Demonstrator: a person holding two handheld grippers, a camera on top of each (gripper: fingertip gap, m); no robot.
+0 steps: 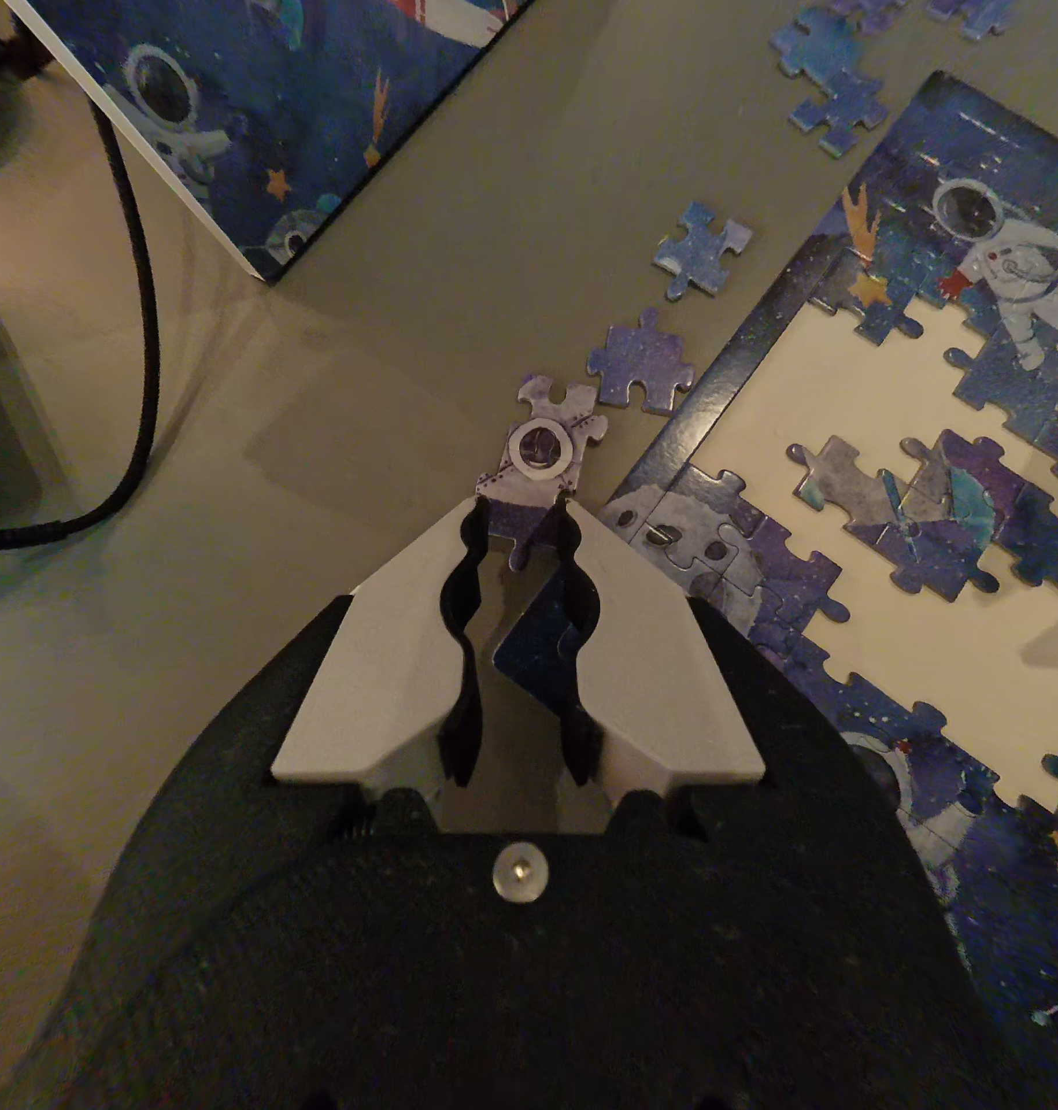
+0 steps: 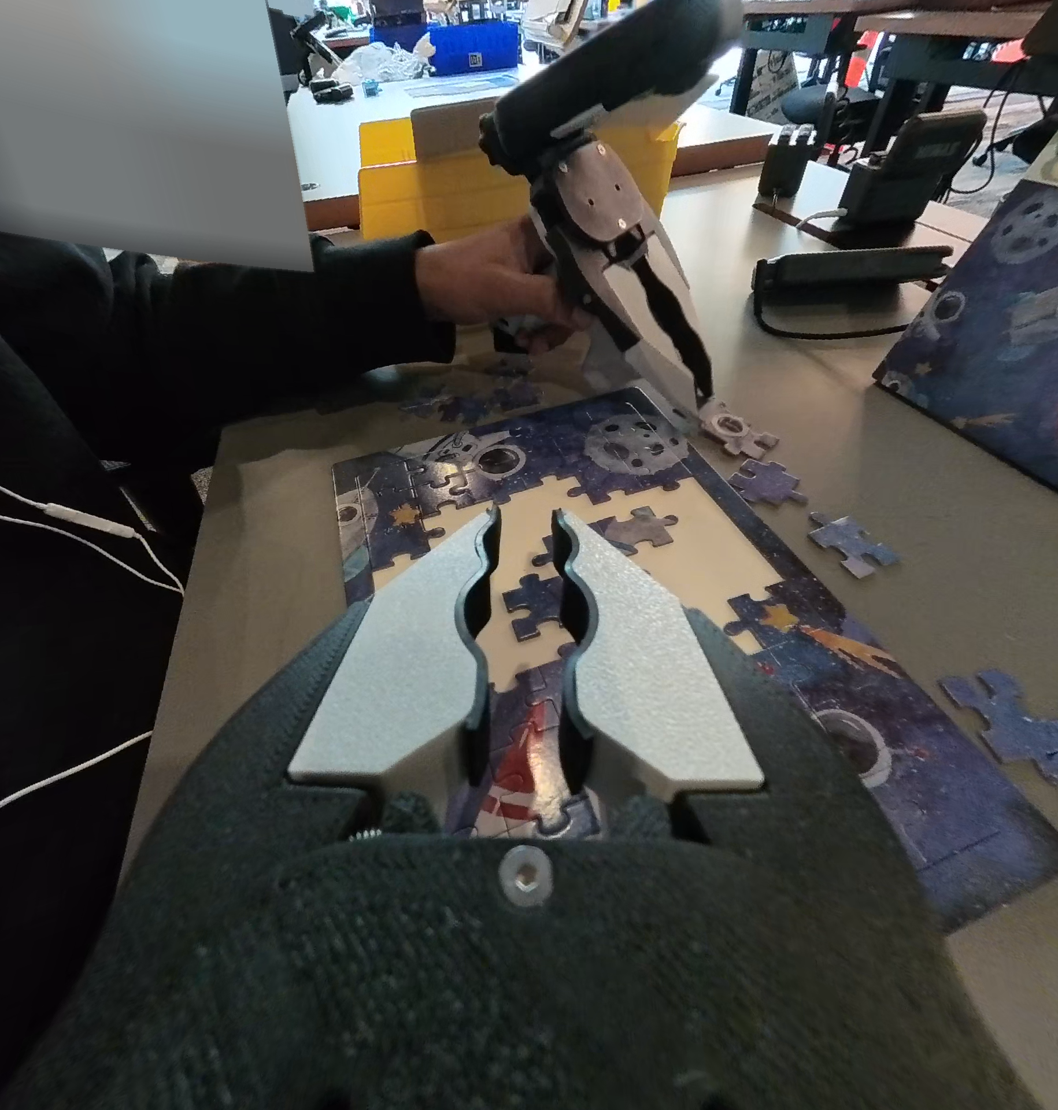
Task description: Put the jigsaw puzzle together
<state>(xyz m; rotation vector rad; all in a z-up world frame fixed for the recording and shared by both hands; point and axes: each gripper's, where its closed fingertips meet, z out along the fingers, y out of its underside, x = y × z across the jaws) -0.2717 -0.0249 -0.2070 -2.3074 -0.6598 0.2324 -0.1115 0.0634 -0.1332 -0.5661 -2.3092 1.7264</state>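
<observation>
Left gripper (image 1: 523, 501) nipped on porthole piece (image 1: 541, 459) — puzzle tray (image 1: 665, 429) at 3 o'clock; right gripper (image 2: 525, 515) slightly parted, empty, over tray.

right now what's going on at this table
A person is building a space jigsaw puzzle with a pair of handheld tongs in each hand. The left tongs are closed on a pale piece with a ring on it, which lies on the table just outside the puzzle's corner. The right tongs hang open and empty over the unfinished middle. A few loose pieces wait beside the puzzle.
</observation>
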